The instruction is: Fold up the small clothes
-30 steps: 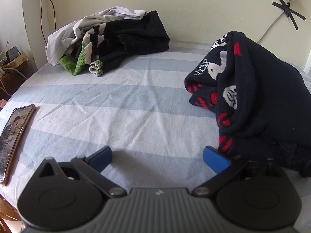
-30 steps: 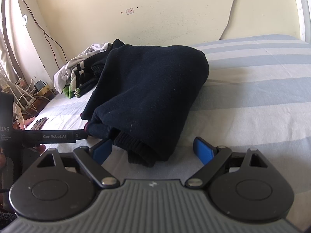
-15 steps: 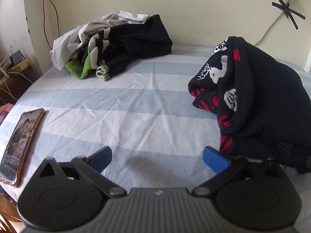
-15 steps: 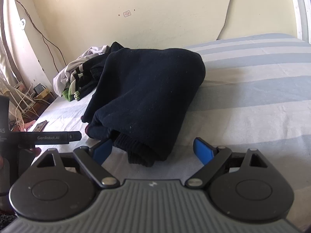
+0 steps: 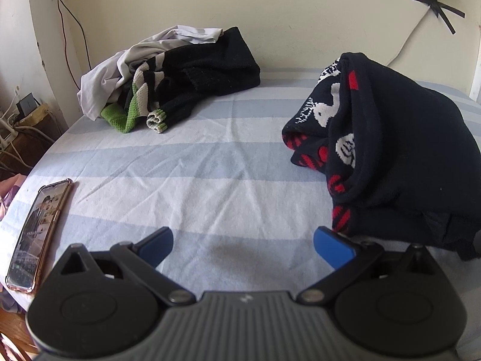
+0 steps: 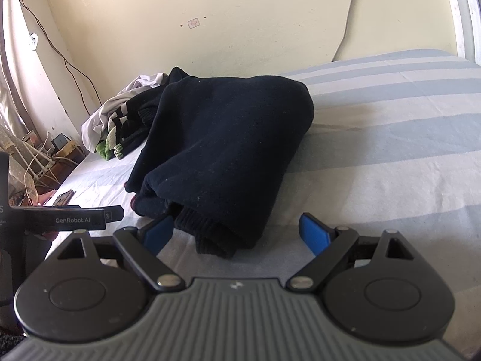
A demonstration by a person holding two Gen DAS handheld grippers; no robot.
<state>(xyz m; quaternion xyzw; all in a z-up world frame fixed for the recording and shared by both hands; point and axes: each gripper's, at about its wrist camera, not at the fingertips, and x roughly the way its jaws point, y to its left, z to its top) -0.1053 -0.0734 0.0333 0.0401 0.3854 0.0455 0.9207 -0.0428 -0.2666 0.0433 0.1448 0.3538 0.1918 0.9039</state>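
Note:
A dark navy sweater with red and white knit patterns [image 5: 399, 156] lies bunched on the striped bed sheet [image 5: 192, 180], right of my left gripper [image 5: 243, 243], which is open and empty just above the sheet. In the right wrist view the same sweater [image 6: 228, 156] lies in a heap straight ahead, its ribbed hem between my fingers. My right gripper [image 6: 237, 231] is open and empty, low over the sheet [image 6: 390, 156]. A pile of other clothes [image 5: 177, 78], white, black and green-striped, sits at the far left by the wall; it also shows in the right wrist view [image 6: 126, 123].
A phone [image 5: 39, 234] in a pink case lies at the bed's left edge. Cables and a charger [image 5: 24, 111] sit on a low stand beyond the left edge. The wall [image 5: 300, 18] runs along the far side. The left gripper's body [image 6: 60, 219] shows left in the right wrist view.
Both grippers have drawn back and risen a little, so the sweater and clothes pile look slightly farther away. Both stay open. The clothes have not moved.

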